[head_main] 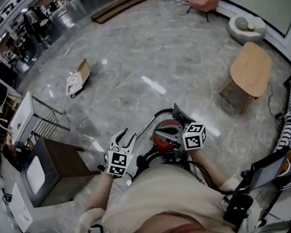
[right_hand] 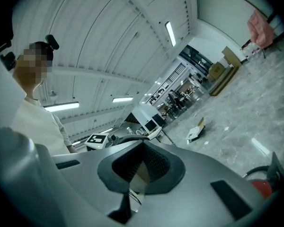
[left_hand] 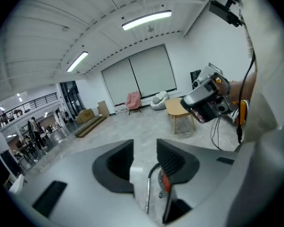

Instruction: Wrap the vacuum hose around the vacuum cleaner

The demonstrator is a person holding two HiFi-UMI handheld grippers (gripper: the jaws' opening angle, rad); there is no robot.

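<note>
Red domed vacuum cleaner [head_main: 166,131], curved black hose [head_main: 158,114], on glossy marbled floor [head_main: 136,57]

Bright, even indoor light from ceiling strip lamps [left_hand: 146,19]; white glare streak on polished floor [head_main: 153,85]; shadows soft, faint; both gripper views heavy fisheye w/ dark vignetted corners; left gripper [left_hand: 145,148] body near lens slightly soft; head view edges bent; far bkgd low detail.

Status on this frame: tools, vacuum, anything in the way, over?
Report: left tool open, empty; right tool shut, empty. Red vacuum cleaner on floor, hose in neither tool, metal wand beside it. Nothing blocking.
</note>
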